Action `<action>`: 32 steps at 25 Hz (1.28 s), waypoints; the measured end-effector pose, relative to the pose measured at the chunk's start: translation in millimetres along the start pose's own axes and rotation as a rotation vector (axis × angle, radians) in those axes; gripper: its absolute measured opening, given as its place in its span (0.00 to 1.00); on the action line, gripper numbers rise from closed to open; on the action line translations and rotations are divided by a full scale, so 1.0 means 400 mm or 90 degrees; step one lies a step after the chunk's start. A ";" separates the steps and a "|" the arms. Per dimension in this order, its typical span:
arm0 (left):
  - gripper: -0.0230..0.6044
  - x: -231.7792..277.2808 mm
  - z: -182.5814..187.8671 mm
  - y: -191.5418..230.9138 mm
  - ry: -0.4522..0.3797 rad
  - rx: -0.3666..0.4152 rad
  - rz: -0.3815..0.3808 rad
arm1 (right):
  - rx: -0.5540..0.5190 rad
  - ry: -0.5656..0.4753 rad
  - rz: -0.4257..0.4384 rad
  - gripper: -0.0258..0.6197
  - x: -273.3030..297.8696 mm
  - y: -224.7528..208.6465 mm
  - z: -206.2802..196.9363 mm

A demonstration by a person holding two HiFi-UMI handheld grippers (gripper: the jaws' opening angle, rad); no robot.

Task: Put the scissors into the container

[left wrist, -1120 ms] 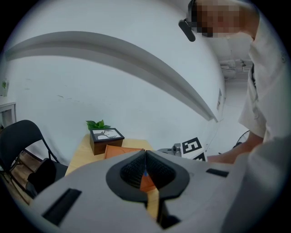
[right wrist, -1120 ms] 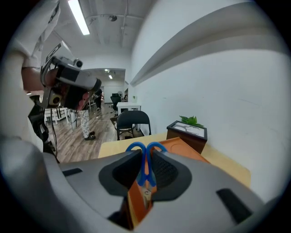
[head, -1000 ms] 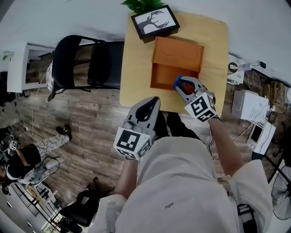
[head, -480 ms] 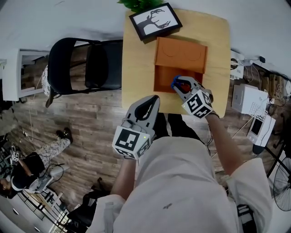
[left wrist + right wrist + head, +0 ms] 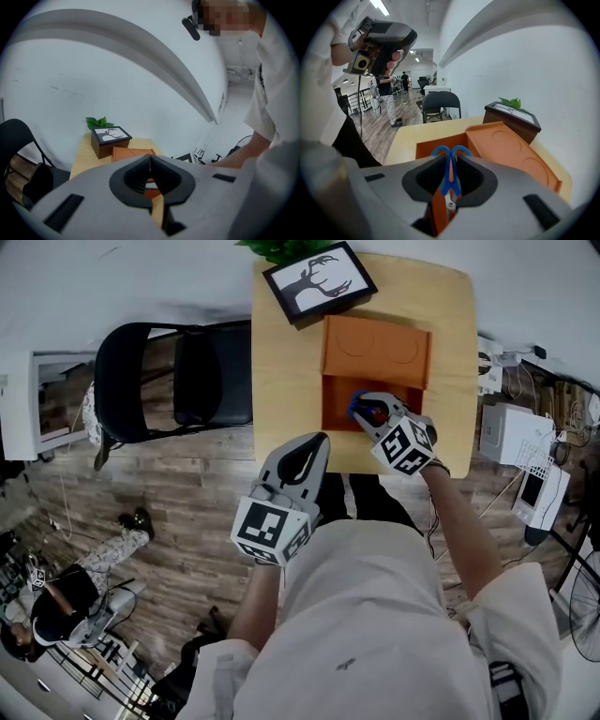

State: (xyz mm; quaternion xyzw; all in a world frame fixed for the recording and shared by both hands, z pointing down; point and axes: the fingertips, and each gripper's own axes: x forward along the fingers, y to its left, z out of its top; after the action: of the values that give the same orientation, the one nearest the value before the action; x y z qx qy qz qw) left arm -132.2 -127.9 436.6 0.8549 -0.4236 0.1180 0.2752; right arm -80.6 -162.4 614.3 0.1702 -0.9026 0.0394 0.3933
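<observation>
1. Setting: wood-plank floor (image 5: 187, 493) below, white wall behind. A pale wooden desk (image 5: 281, 381) stands against that wall.
2. Orange plastic container (image 5: 336, 409): sits mid-desk. Its open compartment faces the person, so it can be reached from the near edge. A flat section with two round recesses lies behind the compartment.
3. Blue-handled scissors (image 5: 444, 185): blades closed, handle loops pointing forward. They are held over the near part of the open compartment and not yet let go.
4. Right tongs (image 5: 450, 161): clenched on the scissors' handles. They are angled toward the compartment, apparently so the scissors can drop in.
5. Left tongs (image 5: 150, 161): closed with nothing between them. They are held back over the floor near the body, probably to keep clear of the working side.
6. Dark box-framed deer silhouette picture (image 5: 314, 282): at the desk's far corner, just behind the container.
7. Green leafy plant (image 5: 281, 247): behind the frame, partly cut off by the picture edge.
8. Black folding chair (image 5: 159, 371): beside the desk, on the left.
</observation>
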 end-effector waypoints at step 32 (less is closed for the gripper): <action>0.05 -0.023 -0.004 0.090 0.015 -0.012 0.015 | -0.013 0.128 0.043 0.16 0.146 0.015 -0.074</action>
State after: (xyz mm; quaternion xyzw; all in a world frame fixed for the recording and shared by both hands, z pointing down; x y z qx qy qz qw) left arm -166.2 -138.5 447.1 0.8459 -0.4315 0.1271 0.2865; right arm -98.9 -167.0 677.5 0.1309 -0.8641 0.0600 0.4824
